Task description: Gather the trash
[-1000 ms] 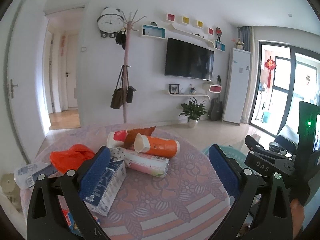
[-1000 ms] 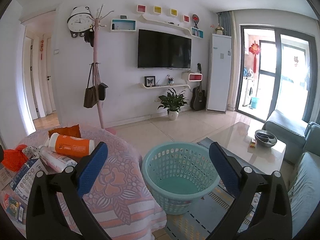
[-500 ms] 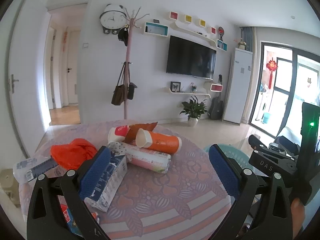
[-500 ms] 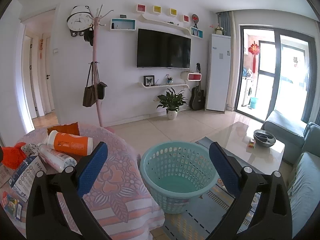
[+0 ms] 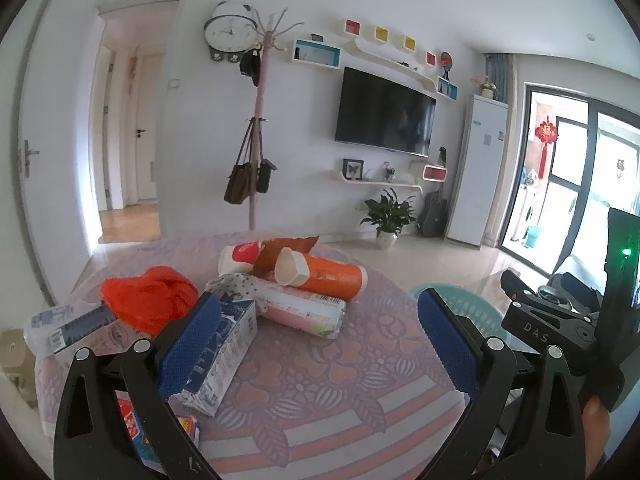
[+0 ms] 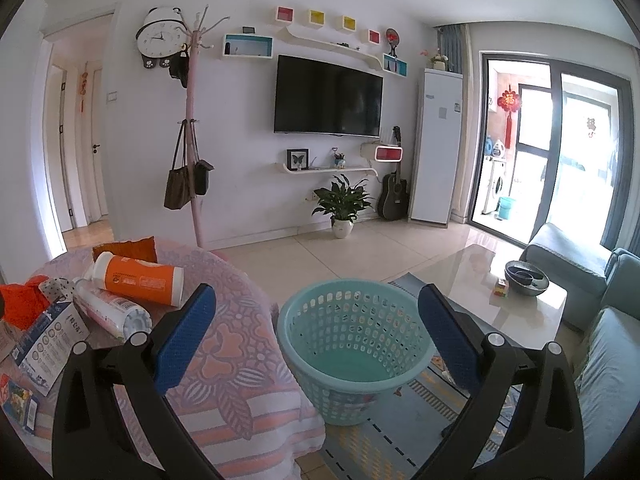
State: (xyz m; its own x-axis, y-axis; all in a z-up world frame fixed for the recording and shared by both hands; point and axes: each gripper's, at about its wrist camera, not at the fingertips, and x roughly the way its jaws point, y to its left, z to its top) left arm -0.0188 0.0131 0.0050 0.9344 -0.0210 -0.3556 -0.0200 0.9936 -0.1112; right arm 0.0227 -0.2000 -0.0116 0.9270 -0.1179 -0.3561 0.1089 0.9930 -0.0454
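Trash lies on a round table with a pink flowered cloth (image 5: 320, 384): an orange canister (image 5: 324, 274), a pink-and-white tube (image 5: 298, 312), a red-and-white cup (image 5: 240, 258), a brown packet (image 5: 288, 246), an orange plastic bag (image 5: 150, 300), a white-and-blue carton (image 5: 222, 356) and a flat wrapper (image 5: 68, 326). My left gripper (image 5: 316, 340) hangs open above the table's near side, holding nothing. My right gripper (image 6: 316, 330) is open and empty over a teal laundry-style basket (image 6: 356, 344) on the floor right of the table. The orange canister (image 6: 140, 278) also shows there.
The other gripper's black body (image 5: 568, 320) and a person's hand sit at the right of the left wrist view. A glass coffee table (image 6: 500, 300) with a dark bowl and a grey sofa (image 6: 604, 344) stand right of the basket. A coat rack (image 6: 192, 140) stands behind.
The left wrist view has tilted up slightly, so the trash sits a little lower in the frame. The right gripper drifted slightly right. Both stayed open.
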